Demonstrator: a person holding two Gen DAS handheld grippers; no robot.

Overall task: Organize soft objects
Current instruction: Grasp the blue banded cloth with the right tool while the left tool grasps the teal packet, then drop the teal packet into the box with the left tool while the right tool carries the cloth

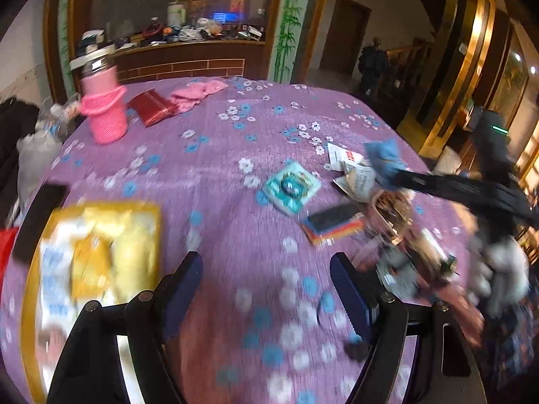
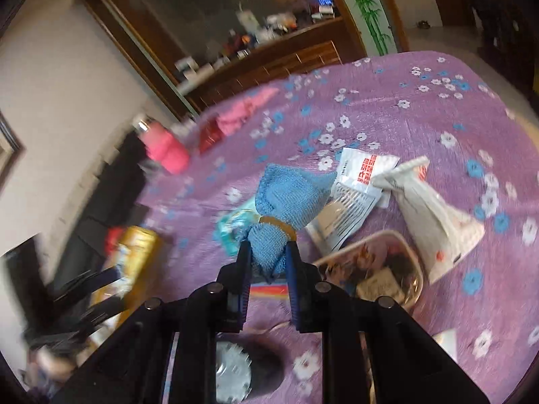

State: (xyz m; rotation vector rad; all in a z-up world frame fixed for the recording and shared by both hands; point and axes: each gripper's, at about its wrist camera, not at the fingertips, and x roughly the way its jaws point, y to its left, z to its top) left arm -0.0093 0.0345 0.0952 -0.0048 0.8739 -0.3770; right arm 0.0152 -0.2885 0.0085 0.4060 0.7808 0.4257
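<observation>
A blue knitted cloth [image 2: 289, 198], bunched with a rubber band, sits between the pads of my right gripper [image 2: 267, 256], which is shut on its lower end and holds it above the purple flowered table cover [image 2: 421, 107]. In the left wrist view the same blue cloth [image 1: 384, 158] hangs at the tip of the right gripper at the right side. My left gripper [image 1: 266, 269] stands open over the cover with nothing between its fingers. A pink cloth [image 1: 198, 96] lies at the far side of the table.
A pink bottle in a knitted sleeve [image 1: 104, 111] and a red wallet [image 1: 151, 106] stand far left. A yellow packet [image 1: 97, 252], a teal packet [image 1: 291, 188], a striped sponge stack [image 1: 333, 224], white pouches [image 2: 434, 208] and a clear tub of small items [image 2: 380, 269] crowd the near side.
</observation>
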